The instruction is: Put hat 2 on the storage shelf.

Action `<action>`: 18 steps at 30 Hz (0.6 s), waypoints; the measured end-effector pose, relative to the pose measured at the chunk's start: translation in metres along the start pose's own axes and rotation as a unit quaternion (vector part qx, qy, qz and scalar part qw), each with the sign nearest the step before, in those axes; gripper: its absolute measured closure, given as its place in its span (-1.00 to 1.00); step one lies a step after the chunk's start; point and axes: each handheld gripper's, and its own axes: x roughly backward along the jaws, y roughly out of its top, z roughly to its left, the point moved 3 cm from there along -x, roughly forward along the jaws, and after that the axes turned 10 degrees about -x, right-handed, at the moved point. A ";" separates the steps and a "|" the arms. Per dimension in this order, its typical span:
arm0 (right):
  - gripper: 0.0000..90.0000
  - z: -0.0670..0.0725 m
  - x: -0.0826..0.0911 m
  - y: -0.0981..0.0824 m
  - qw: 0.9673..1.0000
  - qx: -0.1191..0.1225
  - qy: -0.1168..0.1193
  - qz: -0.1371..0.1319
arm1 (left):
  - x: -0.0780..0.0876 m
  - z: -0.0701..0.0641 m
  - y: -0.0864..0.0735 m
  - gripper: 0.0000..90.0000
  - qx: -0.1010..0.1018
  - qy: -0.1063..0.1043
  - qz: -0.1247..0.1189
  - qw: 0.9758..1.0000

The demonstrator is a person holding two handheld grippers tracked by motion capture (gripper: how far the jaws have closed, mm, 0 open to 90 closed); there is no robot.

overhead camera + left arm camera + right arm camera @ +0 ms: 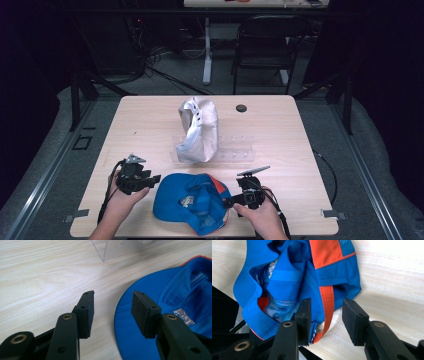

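1. Blue cap (192,202) lies upside down at table (150,120) near edge, opening up, btwn both grippers; likely flipped so rim and strap can be pinched.
2. L gripper (152,179): jaws apart, nothing btwn pads. Cap brim (140,322) sits at its 3 o'clock, just beside; one pad hangs over brim edge, contact can't be told.
3. R gripper (230,201): released, jaws straddle orange strap (327,307) at cap's rear; pads not pressing.
4. White cap (198,130) on clear stand (235,152), 12 o'clock of blue cap, apart.
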 end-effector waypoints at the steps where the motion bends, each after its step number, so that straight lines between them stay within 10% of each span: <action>1: 0.33 0.000 0.000 0.000 1.000 0.000 0.000 0.000 | 0.000 0.000 0.000 0.19 0.000 0.000 0.001 1.000; 18: 0.36 -0.002 -0.023 -0.007 0.998 -0.024 0.053 0.039 | 0.000 0.001 -0.001 0.19 0.003 0.001 0.000 1.000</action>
